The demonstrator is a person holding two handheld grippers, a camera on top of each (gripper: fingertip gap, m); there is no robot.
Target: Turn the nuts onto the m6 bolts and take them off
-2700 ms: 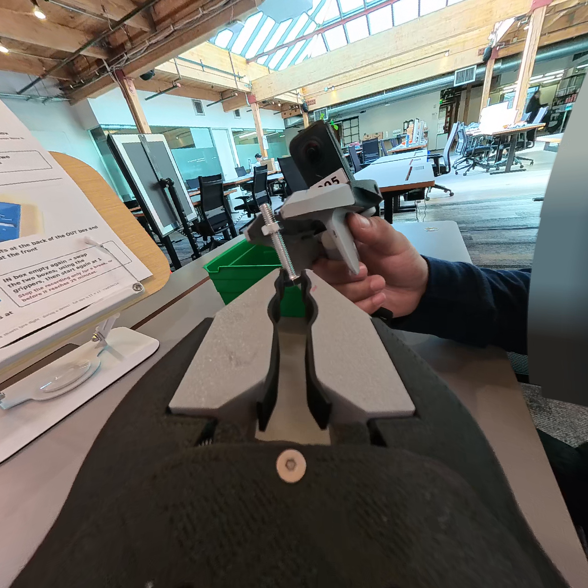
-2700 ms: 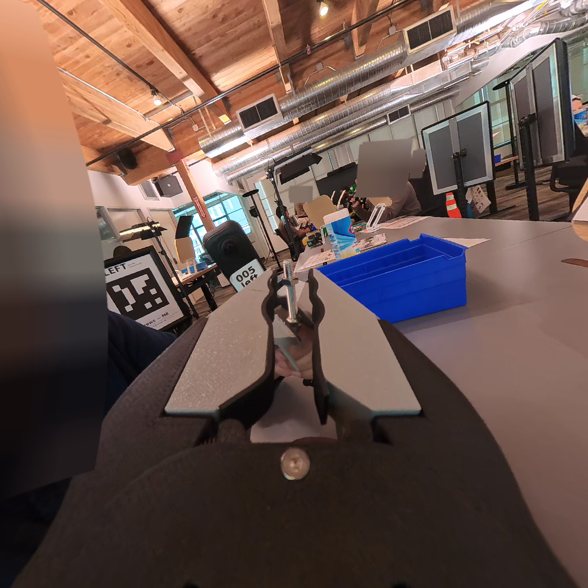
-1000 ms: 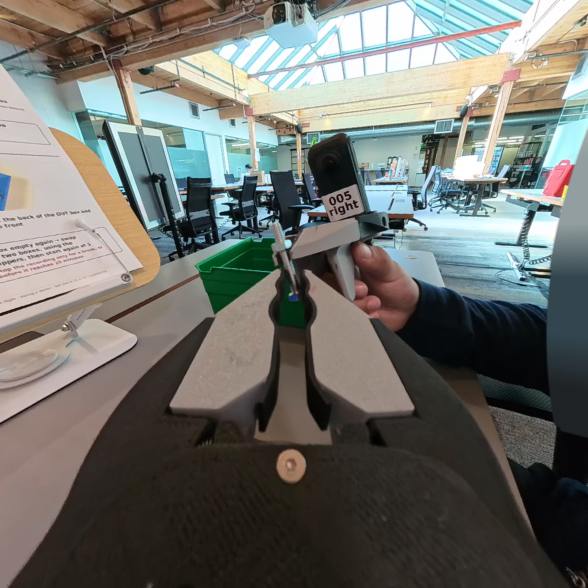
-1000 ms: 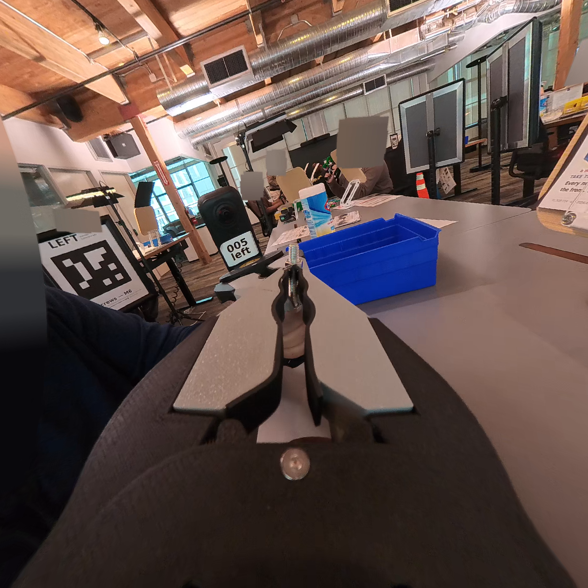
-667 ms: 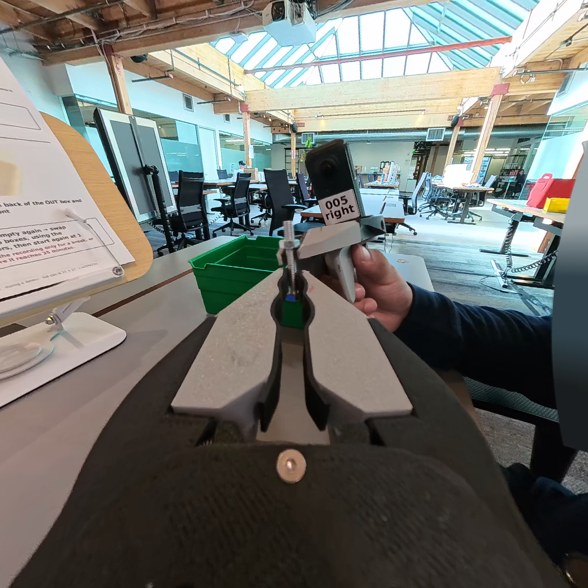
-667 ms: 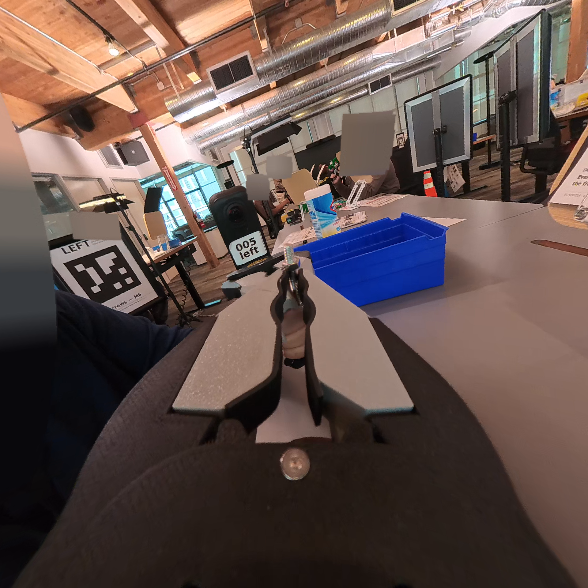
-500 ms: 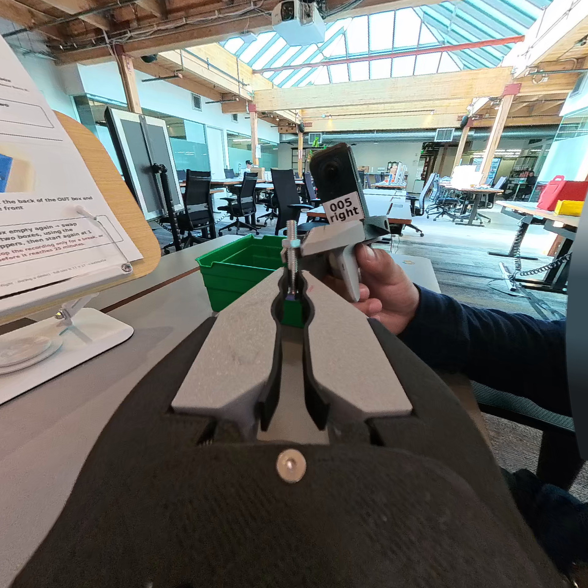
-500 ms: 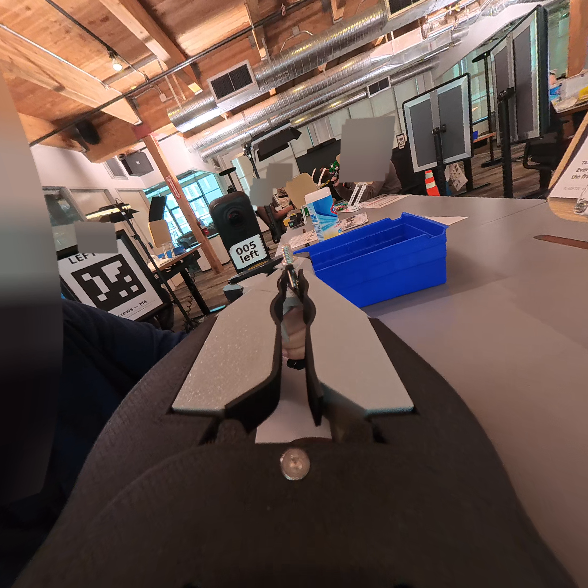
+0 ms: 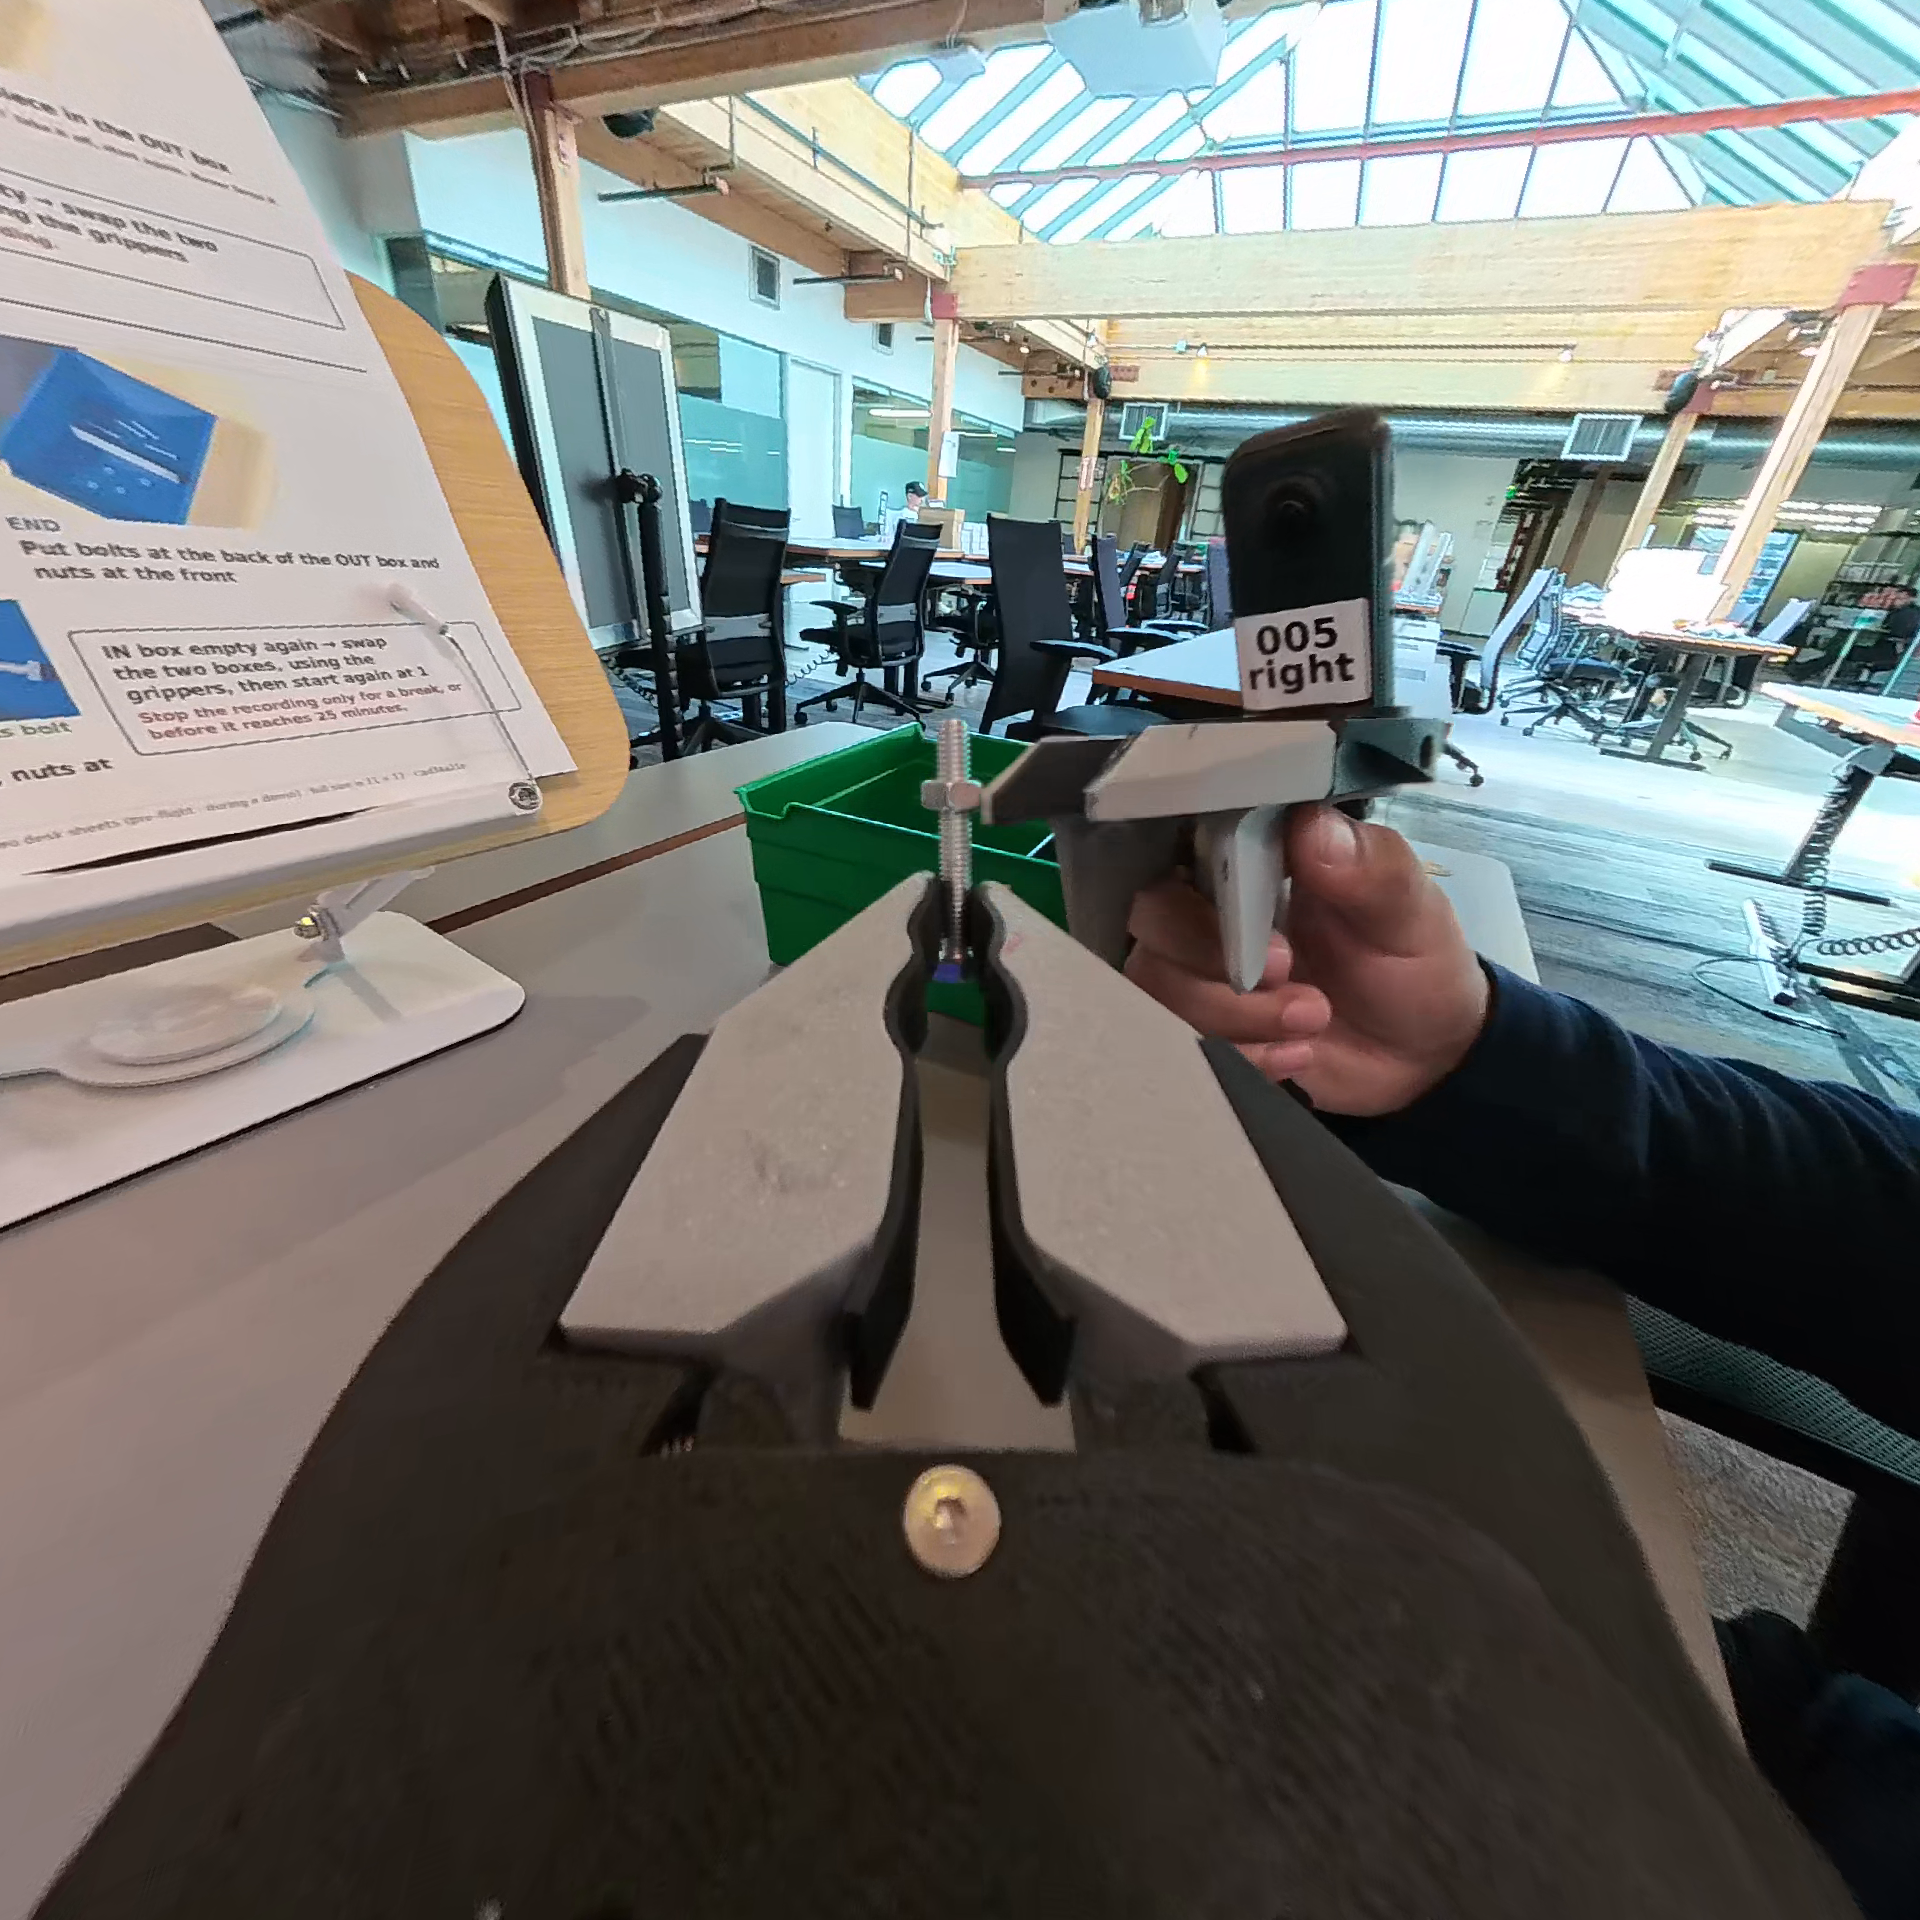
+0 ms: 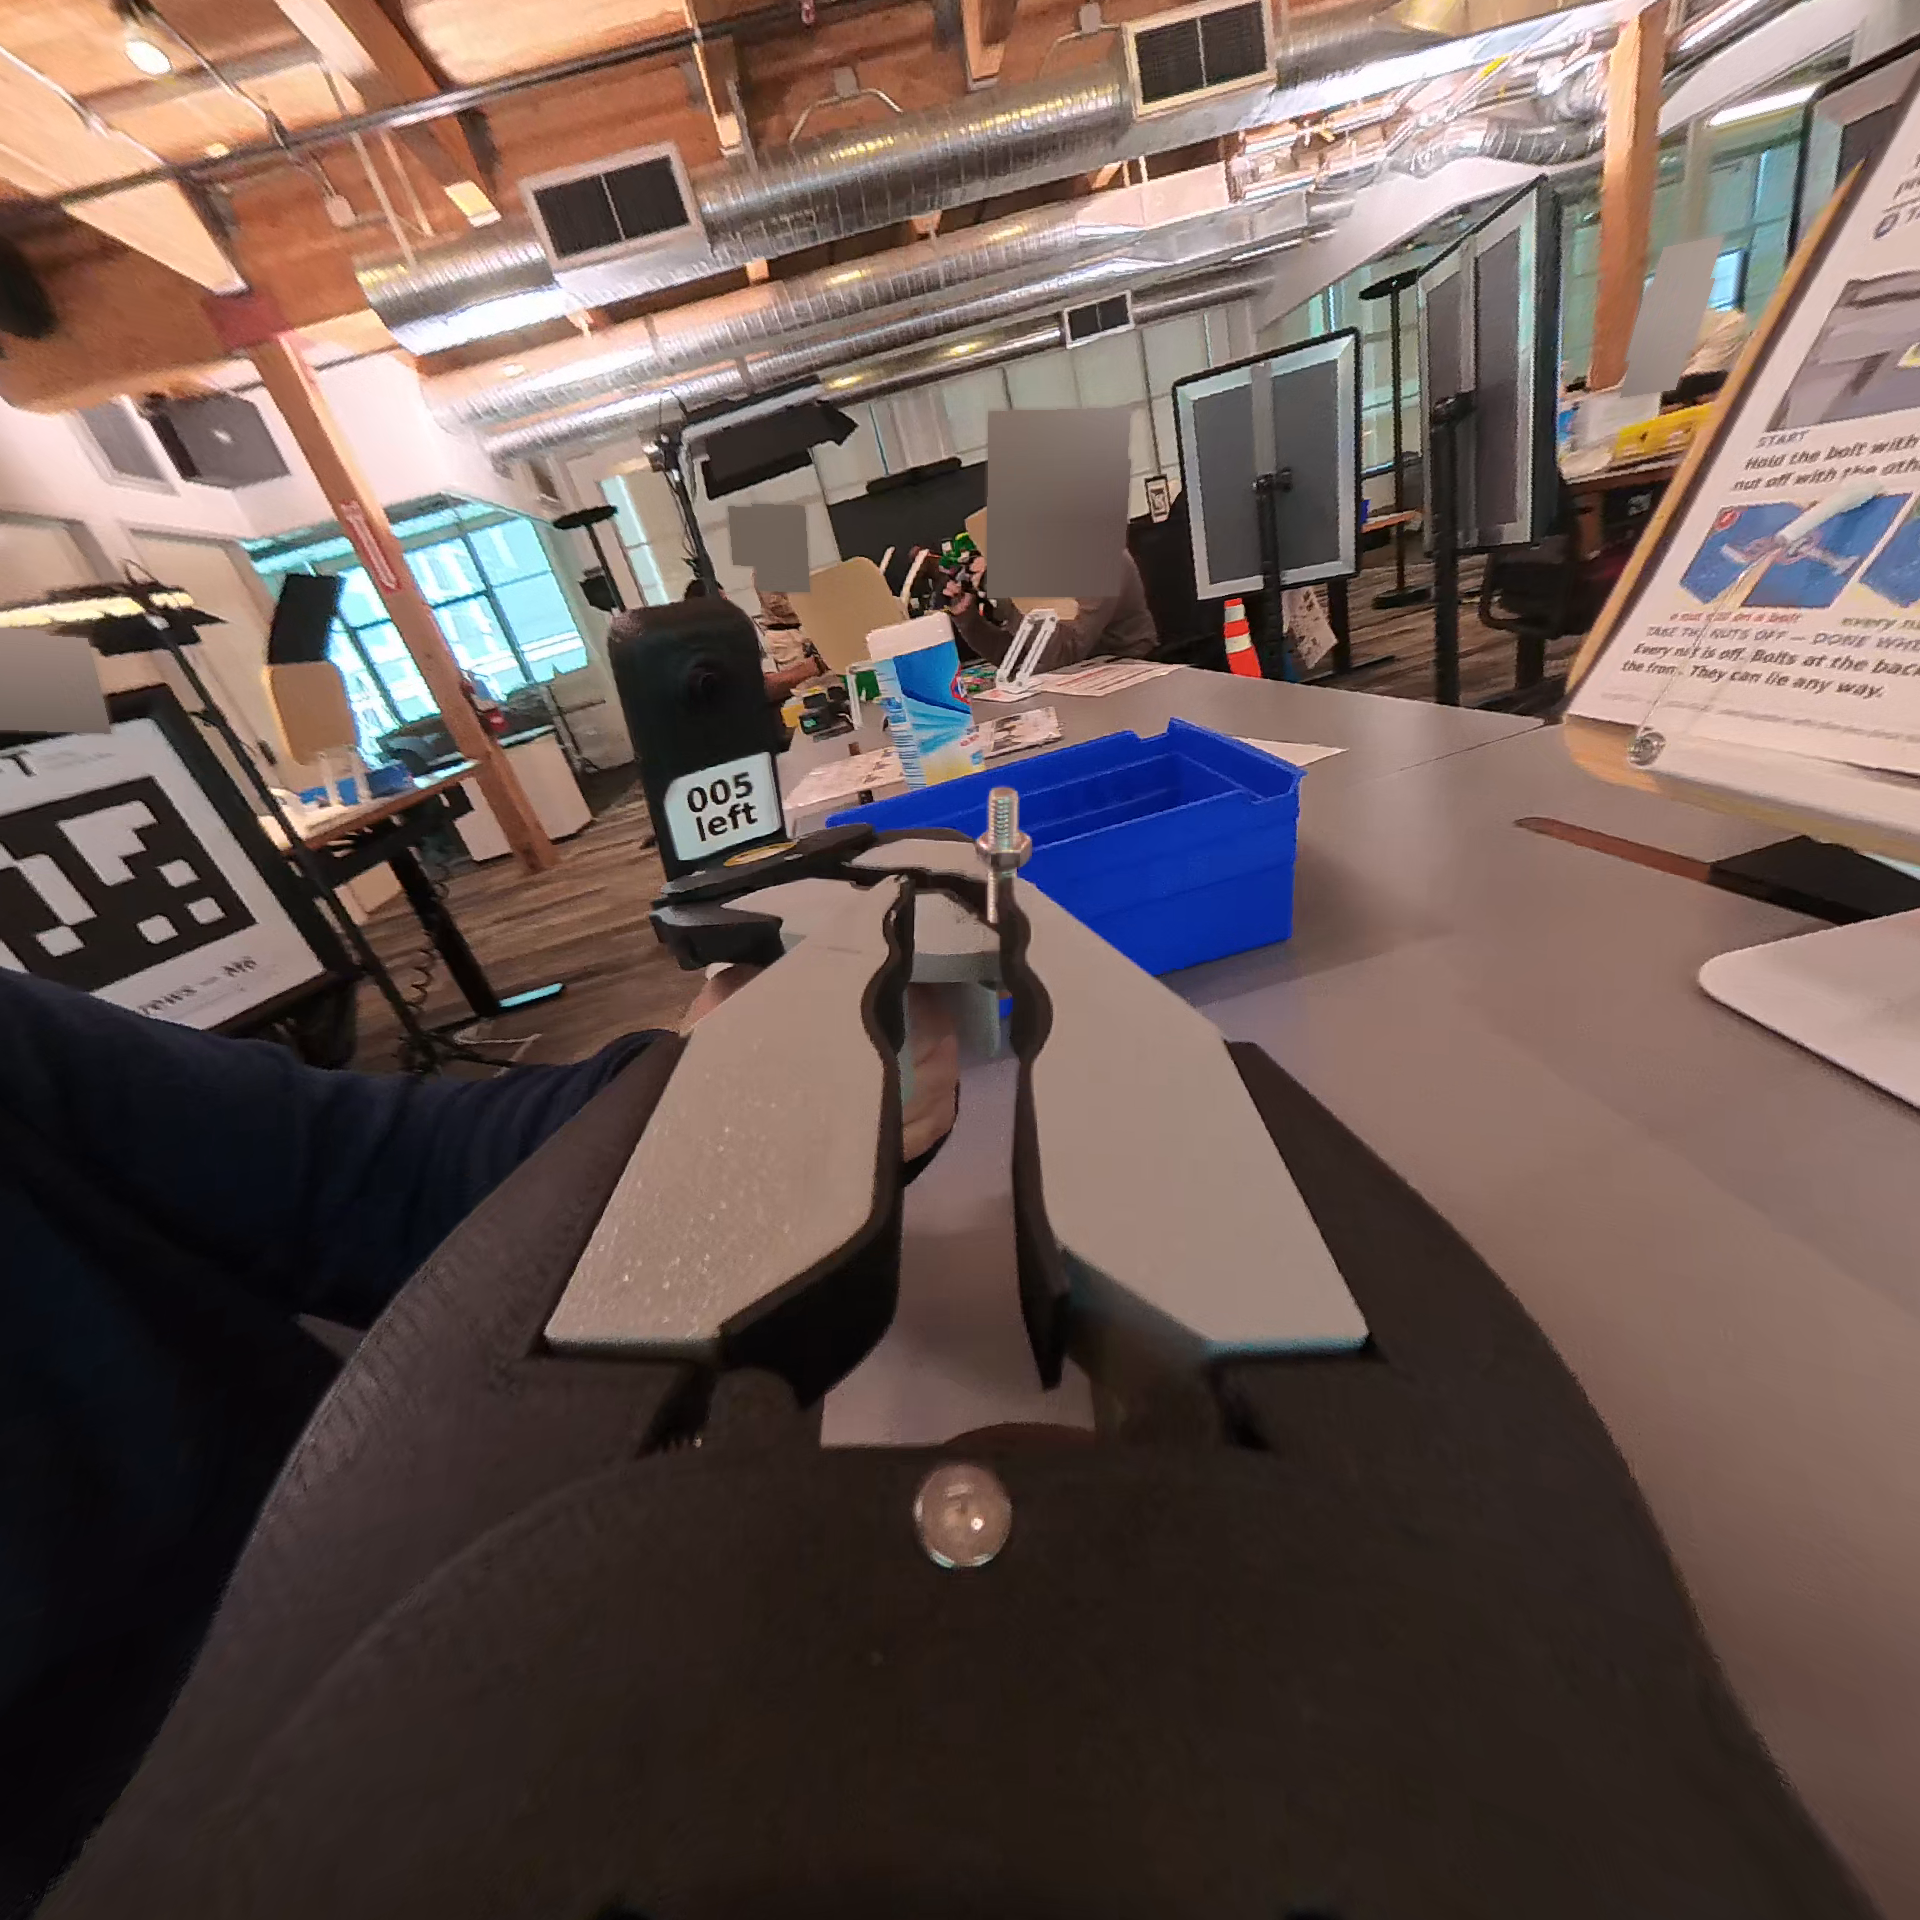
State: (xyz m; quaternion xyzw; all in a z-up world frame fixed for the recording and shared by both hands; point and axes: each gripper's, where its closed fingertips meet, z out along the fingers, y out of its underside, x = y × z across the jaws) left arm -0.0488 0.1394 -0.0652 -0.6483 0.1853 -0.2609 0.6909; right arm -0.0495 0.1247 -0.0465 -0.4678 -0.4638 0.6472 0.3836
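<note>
A threaded M6 bolt (image 9: pixel 952 862) stands upright in my left gripper (image 9: pixel 951 920), which is shut on its lower end. A hex nut (image 9: pixel 951 798) sits high on the thread, below the bolt's tip. My right gripper (image 9: pixel 1039 795), held by a hand, has its tips just right of the nut and apart from it. In the right wrist view my right gripper (image 10: pixel 956 925) is open and empty. There the bolt (image 10: pixel 1003 831) and nut (image 10: pixel 1003 854) rise just beyond its right fingertip (image 10: pixel 1029 935). The left gripper (image 10: pixel 831 873) shows behind it.
A green bin (image 9: pixel 831 842) stands behind the bolt on the grey table (image 9: pixel 623 935). A blue bin (image 10: pixel 1143 842) is on the other side. An instruction sheet on a wooden stand (image 9: pixel 260 499) is at the left, and its white base (image 10: pixel 1818 987) shows at the right. Both grippers' tips are close together, under 4 cm apart.
My right gripper, shut on the nut half a second ago, has opened and drawn back from it. The left gripper still holds the bolt upright.
</note>
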